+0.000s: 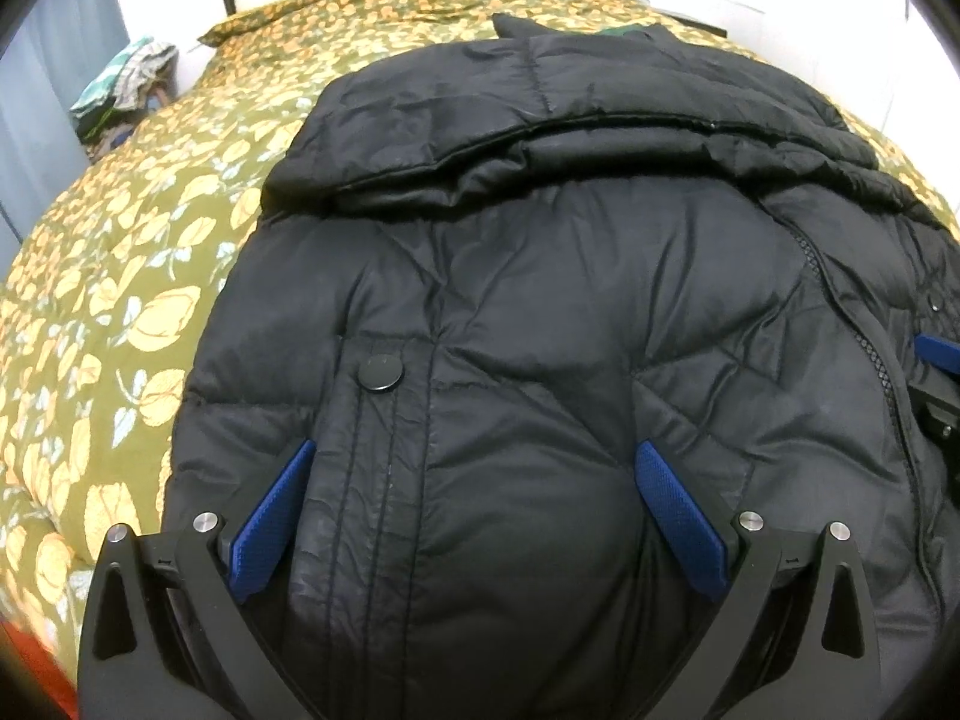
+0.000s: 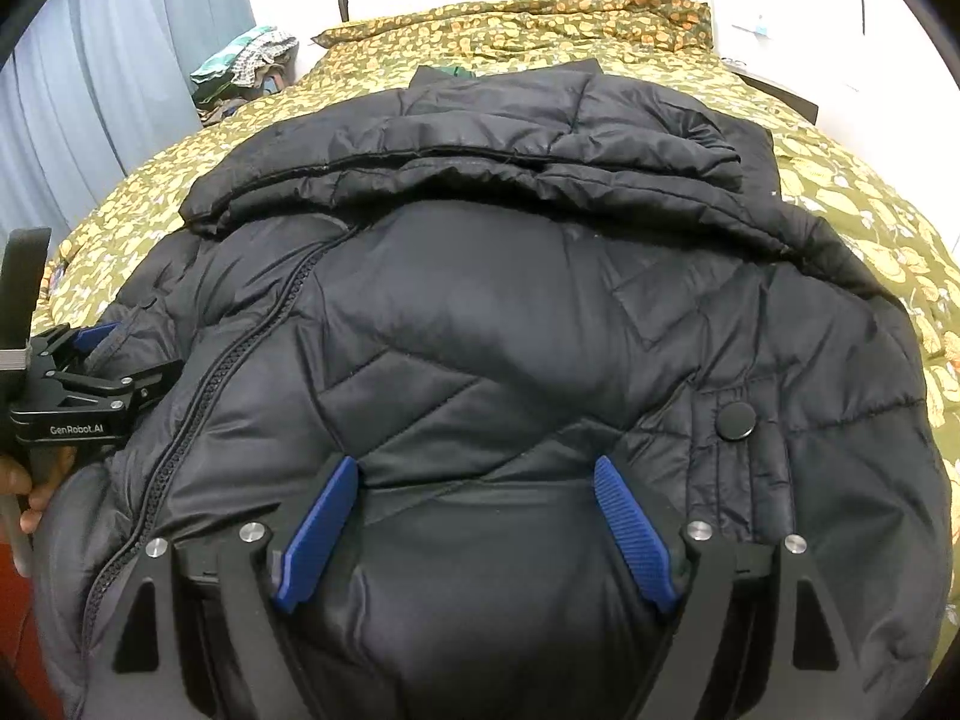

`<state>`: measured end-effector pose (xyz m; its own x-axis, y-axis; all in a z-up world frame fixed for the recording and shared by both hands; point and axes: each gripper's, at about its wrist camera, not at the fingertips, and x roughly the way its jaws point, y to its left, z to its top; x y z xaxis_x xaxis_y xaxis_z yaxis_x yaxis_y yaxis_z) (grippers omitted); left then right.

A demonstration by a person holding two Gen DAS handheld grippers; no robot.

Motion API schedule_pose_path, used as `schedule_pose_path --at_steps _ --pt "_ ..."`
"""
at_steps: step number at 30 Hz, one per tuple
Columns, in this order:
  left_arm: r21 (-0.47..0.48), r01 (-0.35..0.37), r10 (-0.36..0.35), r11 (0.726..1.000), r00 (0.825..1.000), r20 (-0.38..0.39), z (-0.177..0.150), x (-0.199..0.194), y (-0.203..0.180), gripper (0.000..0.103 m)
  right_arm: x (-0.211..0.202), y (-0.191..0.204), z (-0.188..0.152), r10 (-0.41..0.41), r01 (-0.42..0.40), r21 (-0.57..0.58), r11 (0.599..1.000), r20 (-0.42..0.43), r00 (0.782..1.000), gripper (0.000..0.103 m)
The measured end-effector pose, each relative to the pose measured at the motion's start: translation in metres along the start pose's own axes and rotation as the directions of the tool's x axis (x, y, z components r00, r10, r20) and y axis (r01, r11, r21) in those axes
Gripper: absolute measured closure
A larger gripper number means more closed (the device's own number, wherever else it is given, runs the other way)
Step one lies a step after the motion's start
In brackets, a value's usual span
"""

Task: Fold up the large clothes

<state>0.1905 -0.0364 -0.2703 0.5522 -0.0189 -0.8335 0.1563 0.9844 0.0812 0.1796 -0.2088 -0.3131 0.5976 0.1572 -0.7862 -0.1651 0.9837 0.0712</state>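
Observation:
A black puffer jacket [image 1: 570,300] lies on the bed, zipper up, with its sleeves folded across the chest. It fills the right wrist view [image 2: 510,312] too. My left gripper [image 1: 474,462] is open, its blue pads spread over the jacket's near hem beside a round snap button [image 1: 380,372]. My right gripper [image 2: 477,474] is open over the hem on the other side of the zipper [image 2: 240,360], near another snap button [image 2: 737,420]. The left gripper body shows at the left edge of the right wrist view [image 2: 78,396].
A green bedspread with orange flowers [image 1: 132,312] covers the bed under the jacket. A pile of clothes [image 2: 246,66] sits at the far left by a blue curtain [image 2: 120,60]. A white wall stands behind the bed.

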Motion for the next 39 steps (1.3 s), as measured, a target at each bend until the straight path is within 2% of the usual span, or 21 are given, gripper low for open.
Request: schedule_pose_path --at_steps 15,19,21,24,27,29,31,32,33,36,39 --pt "-0.019 0.029 -0.028 0.999 0.999 0.023 -0.008 -0.006 0.007 0.0 -0.001 -0.001 -0.001 0.002 -0.002 0.0 1.0 0.012 1.0 0.02" --pt "-0.002 0.02 -0.02 1.0 0.999 -0.03 -0.004 -0.014 0.009 0.001 -0.005 -0.002 0.008 0.004 -0.004 0.007 1.0 -0.043 0.999 0.02" --pt "-0.003 0.035 -0.035 0.999 0.997 -0.065 0.0 -0.033 0.017 0.001 -0.02 -0.008 0.018 0.042 -0.037 0.051 0.998 -0.094 0.995 0.02" --pt "-0.019 0.093 -0.093 0.996 0.995 -0.028 0.0 -0.074 0.043 0.001 -0.072 -0.032 0.028 0.128 -0.117 0.133 0.984 -0.077 0.989 0.02" --pt "-0.038 0.095 -0.097 0.995 0.993 -0.065 -0.009 -0.094 0.079 0.001 -0.125 -0.064 0.023 0.07 -0.053 0.15 0.987 -0.114 0.991 0.02" --pt "-0.111 0.134 -0.15 0.985 0.978 -0.148 -0.021 -0.09 0.102 0.001 -0.146 -0.087 0.009 0.035 -0.003 0.176 0.984 -0.176 0.984 0.02" --pt "-0.193 0.192 -0.234 0.962 0.944 -0.231 -0.035 -0.08 0.11 0.001 -0.159 -0.105 -0.015 0.057 0.002 0.229 0.973 -0.25 0.967 0.02" --pt "-0.211 0.22 -0.273 0.952 0.922 -0.273 -0.042 -0.075 0.107 0.001 -0.16 -0.111 -0.028 0.083 -0.006 0.262 0.965 -0.282 0.956 0.02" --pt "-0.204 0.235 -0.289 0.95 0.909 -0.3 -0.045 -0.073 0.101 0.001 -0.16 -0.114 -0.037 0.103 -0.013 0.287 0.958 -0.301 0.948 0.02" --pt "-0.175 0.22 -0.27 0.96 0.893 -0.36 -0.056 -0.064 0.085 0.001 -0.155 -0.112 -0.065 0.191 -0.062 0.358 0.932 -0.335 0.923 0.02" --pt "-0.183 0.192 -0.252 0.964 0.88 -0.404 -0.064 -0.052 0.083 0.001 -0.143 -0.097 -0.076 0.264 -0.124 0.379 0.917 -0.345 0.901 0.02"
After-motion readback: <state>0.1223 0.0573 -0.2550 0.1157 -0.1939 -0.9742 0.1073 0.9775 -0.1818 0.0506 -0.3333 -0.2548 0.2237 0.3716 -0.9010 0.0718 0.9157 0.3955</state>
